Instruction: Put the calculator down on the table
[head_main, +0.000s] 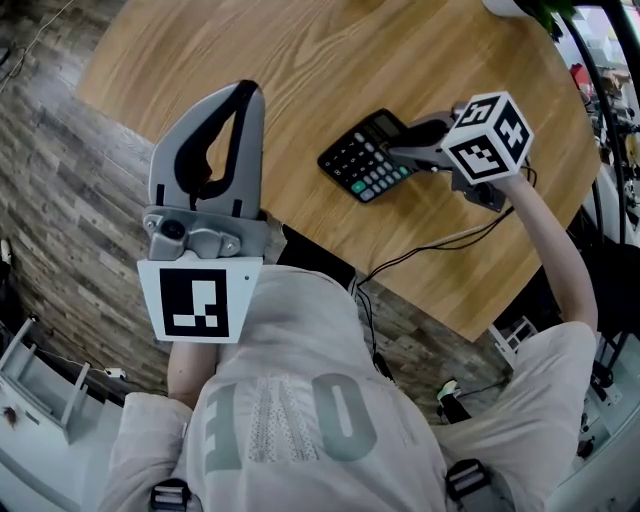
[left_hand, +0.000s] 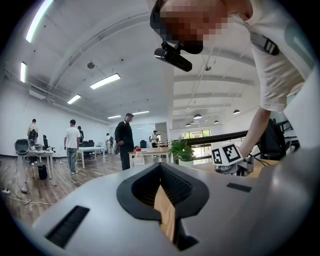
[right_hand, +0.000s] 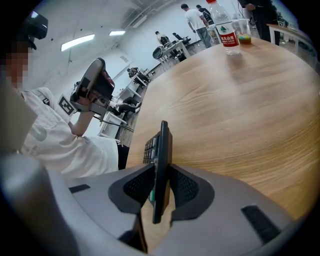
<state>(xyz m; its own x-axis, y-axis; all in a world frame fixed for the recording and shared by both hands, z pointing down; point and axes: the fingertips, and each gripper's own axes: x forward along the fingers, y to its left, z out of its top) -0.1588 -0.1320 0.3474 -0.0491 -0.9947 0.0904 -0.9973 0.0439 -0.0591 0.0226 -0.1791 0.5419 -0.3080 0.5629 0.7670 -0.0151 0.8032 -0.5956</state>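
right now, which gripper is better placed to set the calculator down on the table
Right. The right gripper is shut on the calculator over the table. The left gripper is shut and empty, away from it.

We're looking across a big open-plan office, the shared-workspace kind. Long strip lights (left_hand: 105, 81) are glowing along a high white ceiling. People (left_hand: 125, 141) are standing about among white worktables (left_hand: 91, 149) and an office chair (left_hand: 22, 146), and a potted plant (left_hand: 182, 149) is sitting in front of bright windows (left_hand: 202, 135). Up close, a round wooden desk (head_main: 300, 70) is carrying a water bottle (right_hand: 223, 27), and black cables (head_main: 430, 250) are running off its edge above grey plank flooring (head_main: 70, 200).
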